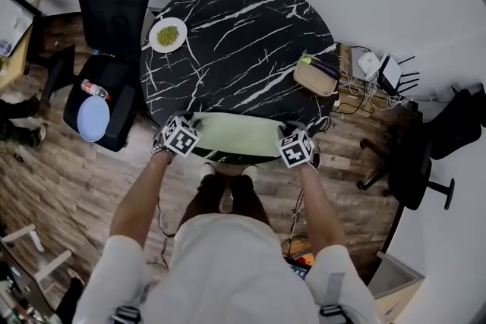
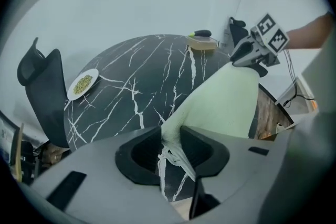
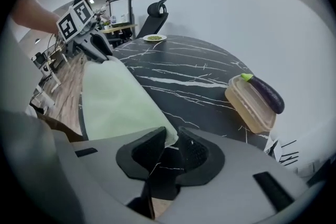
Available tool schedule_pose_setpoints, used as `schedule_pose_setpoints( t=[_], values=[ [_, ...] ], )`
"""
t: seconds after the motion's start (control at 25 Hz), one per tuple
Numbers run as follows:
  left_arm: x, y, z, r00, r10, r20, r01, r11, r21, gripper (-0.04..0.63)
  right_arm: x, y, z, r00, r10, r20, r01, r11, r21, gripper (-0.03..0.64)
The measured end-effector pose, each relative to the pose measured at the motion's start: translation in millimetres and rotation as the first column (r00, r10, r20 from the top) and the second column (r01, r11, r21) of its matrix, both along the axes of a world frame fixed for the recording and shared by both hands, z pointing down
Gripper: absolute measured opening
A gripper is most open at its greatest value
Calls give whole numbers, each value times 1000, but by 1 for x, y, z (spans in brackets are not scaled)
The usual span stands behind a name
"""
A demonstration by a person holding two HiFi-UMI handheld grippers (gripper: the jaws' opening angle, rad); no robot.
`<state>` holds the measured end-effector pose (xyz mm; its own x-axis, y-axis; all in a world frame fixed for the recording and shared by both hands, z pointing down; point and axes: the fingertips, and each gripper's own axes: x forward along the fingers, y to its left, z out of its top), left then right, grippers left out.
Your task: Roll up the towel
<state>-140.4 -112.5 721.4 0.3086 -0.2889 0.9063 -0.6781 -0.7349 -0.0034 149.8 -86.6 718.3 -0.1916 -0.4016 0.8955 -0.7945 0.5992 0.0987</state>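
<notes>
Forearms, the left (image 1: 140, 197) and the right (image 1: 319, 201), stretch forward and down from the person's body to the near edge of the table (image 1: 243, 19). Each ends in a gripper tipped steeply downward. The two sit level with each other, well apart, one at each near corner of the towel (image 1: 231, 134).

The left gripper (image 2: 170, 131) has its jaws parted. The towel's frayed corner lies loose in the gap, with dark tabletop showing through below it. The right gripper (image 3: 172, 136) is released too: its jaws stand apart, the other corner just touches the tip of one pad, and there is clear space to the other.

The towel is pale green and plain, spread out flat as a wide strip between the grippers. No part of it is rolled. It lies along the near rim of the round black table with white veins, and its near edge reaches past that rim on the person's side.

A white plate (image 1: 168, 35) sits at the far left of the table, well away from the towel, and holds a small heap of green bits. A tan lidded box (image 1: 314, 78) sits at the far right, with an eggplant (image 1: 322, 66) lying on its lid. Whether the box holds anything I cannot tell. A black chair (image 1: 110, 4) stands left of the table, with a blue disc (image 1: 93, 118) on its seat.
</notes>
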Motion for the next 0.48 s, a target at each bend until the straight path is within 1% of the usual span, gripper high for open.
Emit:
schedule_pose_setpoints(
  t=[0.08,0.12,0.16,0.2,0.24,0.28,0.32,0.36,0.4,0.48],
  values=[
    [-6,-3,-16,999,-36,-35,37,999,35,124,8,-3,-19,999,44,31,-46,997,63,77],
    [-10,-5,-28,995,-75,-67,80,995,61,125,11,-4,-32,996,66,60,-72,992,100,71],
    [-15,-7,-43,986,-129,-110,139,986,89,124,12,-3,-48,991,81,104,-95,986,137,51],
    [-18,-9,-61,968,-188,-164,208,972,114,124,11,-2,-67,983,87,161,-115,978,173,22],
    [-21,-9,-79,943,-242,-228,275,952,131,124,7,0,-86,971,83,223,-131,969,209,8],
    [-21,-7,-98,913,-282,-293,334,932,142,114,2,2,-107,956,73,284,-146,958,245,2],
    [-20,-5,-117,884,-306,-353,378,913,153,90,-4,3,-129,938,64,341,-166,945,281,-2],
    [-19,-1,-135,860,-313,-402,405,899,167,64,-11,2,-152,918,56,392,-192,929,318,-3],
    [-16,4,-153,844,-304,-442,418,889,186,33,-17,2,-176,897,47,439,-221,909,353,-3],
    [-5,13,-190,827,-242,-507,406,881,242,14,-30,1,-223,855,18,518,-273,865,420,-3]
  ],
)
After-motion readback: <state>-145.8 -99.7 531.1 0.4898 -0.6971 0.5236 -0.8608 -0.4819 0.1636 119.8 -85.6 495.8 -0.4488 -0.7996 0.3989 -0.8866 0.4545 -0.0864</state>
